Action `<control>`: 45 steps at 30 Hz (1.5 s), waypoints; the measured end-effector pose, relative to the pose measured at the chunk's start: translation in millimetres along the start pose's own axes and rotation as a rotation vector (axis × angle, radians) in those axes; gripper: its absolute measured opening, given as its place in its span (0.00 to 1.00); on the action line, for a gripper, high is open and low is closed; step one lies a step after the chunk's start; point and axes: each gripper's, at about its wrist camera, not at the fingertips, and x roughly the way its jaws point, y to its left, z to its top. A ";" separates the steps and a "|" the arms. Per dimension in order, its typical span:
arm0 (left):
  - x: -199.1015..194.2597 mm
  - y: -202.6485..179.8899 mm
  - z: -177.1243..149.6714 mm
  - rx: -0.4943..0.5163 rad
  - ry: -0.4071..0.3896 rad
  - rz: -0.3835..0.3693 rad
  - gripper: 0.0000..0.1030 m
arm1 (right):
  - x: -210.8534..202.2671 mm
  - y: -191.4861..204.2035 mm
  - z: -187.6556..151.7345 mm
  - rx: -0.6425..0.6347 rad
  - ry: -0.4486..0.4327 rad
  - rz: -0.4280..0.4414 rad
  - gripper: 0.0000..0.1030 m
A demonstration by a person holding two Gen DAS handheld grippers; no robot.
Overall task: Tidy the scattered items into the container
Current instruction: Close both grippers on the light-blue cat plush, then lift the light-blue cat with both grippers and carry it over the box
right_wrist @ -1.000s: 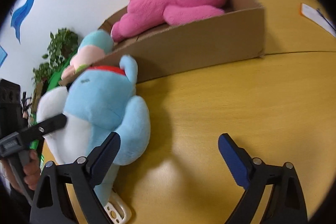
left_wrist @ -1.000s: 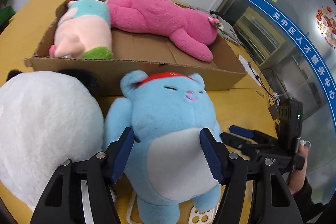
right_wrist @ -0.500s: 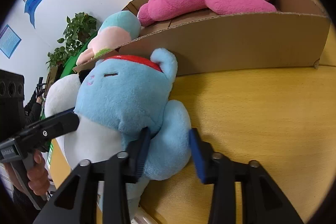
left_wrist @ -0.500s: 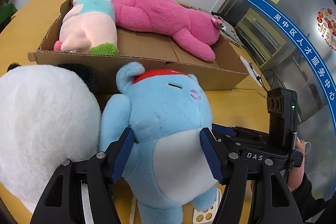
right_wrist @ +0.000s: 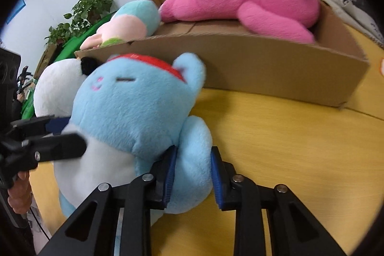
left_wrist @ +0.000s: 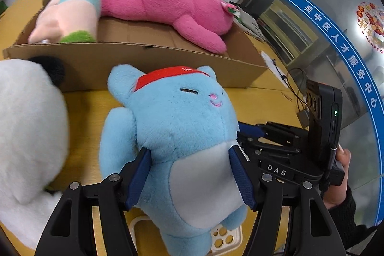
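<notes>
The left tongs (left_wrist: 189,174) clamp the blue plush (left_wrist: 177,136) around its white belly, while the right tongs (right_wrist: 192,174) pinch its arm. It sits on the desk (right_wrist: 288,148), near the cardboard box (left_wrist: 144,64).

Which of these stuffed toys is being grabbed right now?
The blue plush with the red headband; both hand-held grippers clamp it. The pink one lies in the box, untouched.
</notes>
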 end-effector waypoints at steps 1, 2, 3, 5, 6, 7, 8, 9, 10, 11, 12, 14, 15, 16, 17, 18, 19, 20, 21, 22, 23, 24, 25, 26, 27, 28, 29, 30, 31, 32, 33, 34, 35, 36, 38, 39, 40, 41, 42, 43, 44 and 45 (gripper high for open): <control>0.0 -2.0 1.4 -0.004 -0.004 -0.010 0.68 | -5.4 -4.3 -1.5 -0.008 0.001 -0.017 0.25; -0.8 -2.7 2.3 -0.007 -0.008 -0.015 0.68 | -9.5 -7.0 -2.9 -0.015 0.001 -0.031 0.25; -2.2 -2.7 3.4 -0.013 -0.014 -0.018 0.68 | -12.7 -9.1 -4.2 -0.022 -0.002 -0.045 0.26; -5.9 0.3 5.8 -0.021 -0.017 0.001 0.68 | -15.9 -13.8 -6.2 -0.023 -0.005 -0.071 0.26; -7.1 2.6 6.7 -0.026 -0.020 0.017 0.68 | -16.0 -16.8 -7.7 -0.022 -0.005 -0.084 0.27; -8.2 6.7 7.2 -0.036 -0.020 0.038 0.68 | -15.4 -20.8 -9.0 -0.015 -0.002 -0.088 0.27; -7.6 11.7 7.8 -0.050 -0.014 0.061 0.68 | -14.4 -24.3 -9.9 -0.004 0.000 -0.087 0.27; -4.3 16.9 8.5 -0.066 -0.001 0.077 0.68 | -14.0 -28.1 -11.2 0.005 -0.001 -0.084 0.27; 0.5 21.2 9.3 -0.076 0.014 0.083 0.68 | -13.8 -30.8 -12.0 0.012 -0.003 -0.080 0.27; 5.4 24.0 9.9 -0.082 0.023 0.084 0.68 | -13.8 -31.6 -12.3 0.013 -0.005 -0.076 0.27; 9.7 26.2 10.8 -0.087 0.030 0.081 0.68 | -14.0 -31.0 -12.4 0.010 -0.006 -0.075 0.27; 14.8 30.5 12.7 -0.098 0.035 0.067 0.68 | -13.8 -29.1 -11.9 -0.002 -0.006 -0.079 0.27; 17.0 32.0 13.8 -0.098 0.037 0.059 0.67 | -13.4 -28.7 -11.3 -0.004 -0.006 -0.079 0.27; 19.3 31.7 14.0 -0.088 0.045 0.064 0.60 | -12.9 -29.6 -11.2 -0.001 -0.005 -0.077 0.27; 21.7 29.8 12.9 -0.070 0.057 0.081 0.45 | -12.4 -31.4 -11.6 0.006 -0.004 -0.070 0.27; 23.8 27.1 12.1 -0.053 0.069 0.099 0.40 | -11.6 -32.9 -12.2 0.014 -0.003 -0.063 0.28; 26.9 22.7 10.4 -0.025 0.080 0.137 0.39 | -10.3 -34.2 -12.9 0.023 -0.001 -0.057 0.28; 28.3 20.3 9.6 -0.010 0.083 0.157 0.38 | -8.9 -34.4 -13.5 0.028 0.000 -0.053 0.28; 29.1 18.3 9.1 0.002 0.083 0.170 0.37 | -7.7 -33.7 -13.8 0.030 0.000 -0.051 0.28; 29.7 18.3 9.2 0.002 0.083 0.171 0.37 | -6.8 -32.8 -14.1 0.032 -0.002 -0.052 0.28; 30.0 19.6 9.4 -0.003 0.085 0.168 0.36 | -6.4 -32.0 -14.5 0.033 -0.005 -0.056 0.28; 30.3 20.9 9.1 -0.008 0.088 0.164 0.36 | -6.3 -31.6 -14.9 0.034 -0.008 -0.057 0.27; 30.9 22.0 8.9 -0.011 0.090 0.163 0.36 | -6.4 -31.6 -15.1 0.035 -0.009 -0.054 0.27; 31.4 22.6 8.3 -0.012 0.092 0.166 0.34 | -6.7 -31.5 -15.4 0.035 -0.009 -0.051 0.27; 32.0 22.9 7.7 -0.011 0.094 0.172 0.34 | -7.5 -30.9 -15.4 0.036 -0.012 -0.043 0.26; 32.6 23.0 6.8 -0.009 0.096 0.181 0.33 | -8.7 -30.1 -15.4 0.038 -0.016 -0.034 0.26; 31.7 23.0 5.9 -0.006 0.095 0.185 0.32 | -9.7 -29.3 -15.1 0.037 -0.020 -0.030 0.25; 30.1 22.3 4.9 -0.004 0.094 0.187 0.31 | -10.4 -28.4 -14.6 0.036 -0.022 -0.029 0.25; 28.2 20.9 4.5 0.007 0.092 0.191 0.30 | -11.4 -27.1 -14.0 0.034 -0.025 -0.030 0.24; 25.3 18.3 3.9 0.024 0.086 0.196 0.29 | -12.7 -25.7 -13.1 0.030 -0.029 -0.033 0.23; 23.8 17.5 4.5 0.031 0.081 0.195 0.29 | -14.5 -24.0 -12.0 0.025 -0.035 -0.037 0.23; 20.1 16.2 4.8 0.036 0.072 0.191 0.28 | -16.8 -21.9 -11.0 0.019 -0.042 -0.043 0.22; 17.2 15.5 5.9 0.039 0.064 0.190 0.27 | -18.7 -20.2 -9.9 0.013 -0.047 -0.050 0.21; 15.2 14.4 7.5 0.041 0.058 0.190 0.27 | -21.0 -18.3 -8.7 0.006 -0.054 -0.055 0.20; 7.6 13.4 12.0 0.048 0.040 0.182 0.26 | -26.4 -16.0 -5.1 0.004 -0.073 -0.053 0.17; 3.6 12.7 13.6 0.048 0.029 0.177 0.26 | -29.4 -15.0 -3.0 0.002 -0.082 -0.053 0.17; 1.5 12.3 15.8 0.047 0.019 0.174 0.26 | -32.6 -13.9 -0.8 -0.002 -0.092 -0.053 0.17; -2.5 12.0 17.7 0.046 0.007 0.171 0.26 | -35.3 -12.7 1.7 -0.006 -0.100 -0.054 0.17; -5.5 11.4 19.3 0.045 -0.003 0.170 0.25 | -37.6 -11.7 4.0 -0.008 -0.108 -0.055 0.17; -8.9 10.9 20.8 0.046 -0.012 0.170 0.25 | -41.2 -10.0 7.3 -0.010 -0.119 -0.057 0.16; -13.6 10.0 23.3 0.053 -0.024 0.170 0.25 | -44.5 -8.4 10.6 -0.013 -0.131 -0.058 0.16; -16.1 8.1 26.0 0.056 -0.035 0.173 0.25 | -48.6 -6.1 14.5 -0.019 -0.145 -0.060 0.15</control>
